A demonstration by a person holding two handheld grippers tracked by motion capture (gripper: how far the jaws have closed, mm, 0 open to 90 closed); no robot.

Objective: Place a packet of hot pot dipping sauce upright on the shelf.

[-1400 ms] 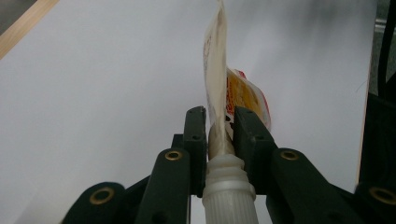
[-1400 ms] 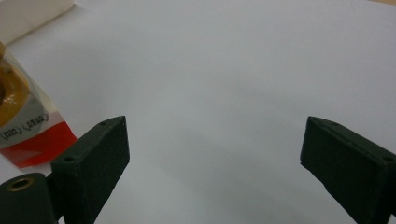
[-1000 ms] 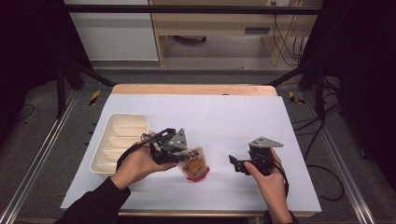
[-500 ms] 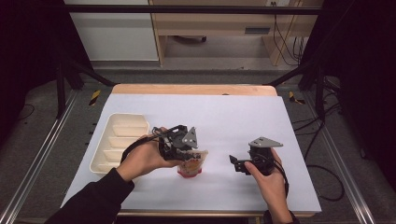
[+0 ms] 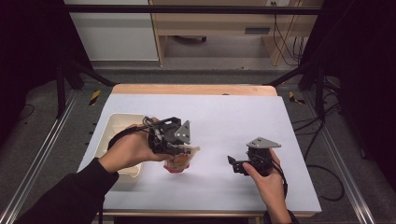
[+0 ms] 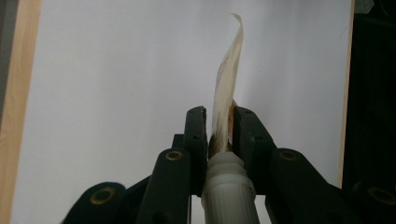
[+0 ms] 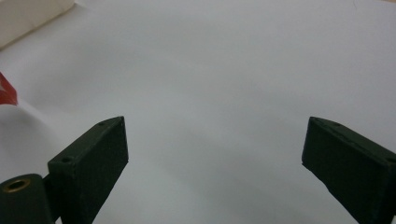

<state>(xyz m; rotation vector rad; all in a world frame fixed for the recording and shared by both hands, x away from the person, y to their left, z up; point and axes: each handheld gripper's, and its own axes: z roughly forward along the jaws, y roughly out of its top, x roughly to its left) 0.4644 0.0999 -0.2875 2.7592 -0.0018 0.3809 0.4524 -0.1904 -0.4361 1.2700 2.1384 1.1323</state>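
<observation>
- Between the black jaws of the left gripper (image 6: 218,140) sits the flat sealed edge of a small snack pouch (image 6: 226,88); the jaws are pressed together on that thin edge, likely because the flat seam is the only part they can grip without crushing the fuller body
- From the pinch outward, in the left gripper view the pouch runs edge-on straight away from the camera, its long axis in line with the jaws and its far tip curling a little to one side
- Over the white sheet (image 5: 233,116) in the high view, the left gripper (image 5: 180,150) holds the pouch (image 5: 181,159) with its red bottom end pointing down at the sheet; whether that end touches the sheet I cannot tell
- Just beside the pouch, on its left, lies the cream tray (image 5: 114,126), probably the place it belongs to
- Well to the right of the pouch, the right gripper (image 5: 232,163) has its jaws spread wide with nothing between them, aimed low towards the pouch, seemingly kept ready
</observation>
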